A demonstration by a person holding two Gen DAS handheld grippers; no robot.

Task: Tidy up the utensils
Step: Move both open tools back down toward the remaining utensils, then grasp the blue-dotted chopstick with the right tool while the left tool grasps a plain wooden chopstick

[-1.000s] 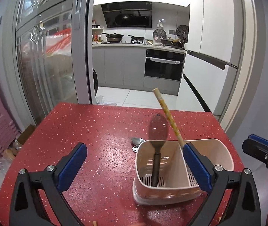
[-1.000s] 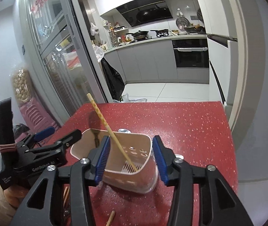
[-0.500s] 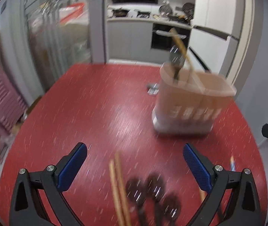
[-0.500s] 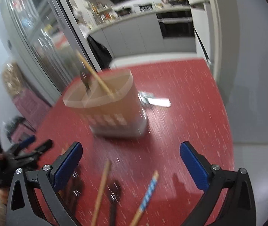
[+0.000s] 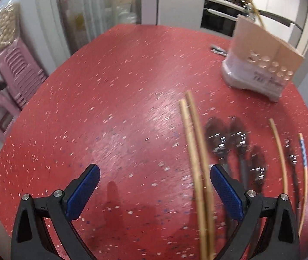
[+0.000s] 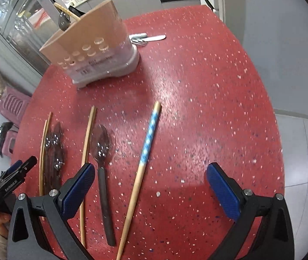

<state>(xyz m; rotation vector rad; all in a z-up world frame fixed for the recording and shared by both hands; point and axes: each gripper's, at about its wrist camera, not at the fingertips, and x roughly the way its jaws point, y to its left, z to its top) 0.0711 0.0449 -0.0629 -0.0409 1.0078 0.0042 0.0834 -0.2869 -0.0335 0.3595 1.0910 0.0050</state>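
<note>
The blue-patterned chopstick (image 6: pixel 148 143) lies flat on the red table (image 6: pixel 208 99) between the wide-spread, empty jaws of the right gripper (image 6: pixel 150 189); it looks light, stiff and rather slippery, so I would pinch it near the middle. The left gripper (image 5: pixel 155 191) also stands open and empty above a pair of plain chopsticks (image 5: pixel 197 151). The dark spoon (image 6: pixel 102 151) lies just beside and could be caught, while the utensil holder (image 6: pixel 93 49) stands well apart.

Five chopsticks (image 6: pixel 147 149), five dark spoons (image 6: pixel 100 145), one utensil holder (image 6: pixel 93 49), one red table (image 6: pixel 197 108)
</note>
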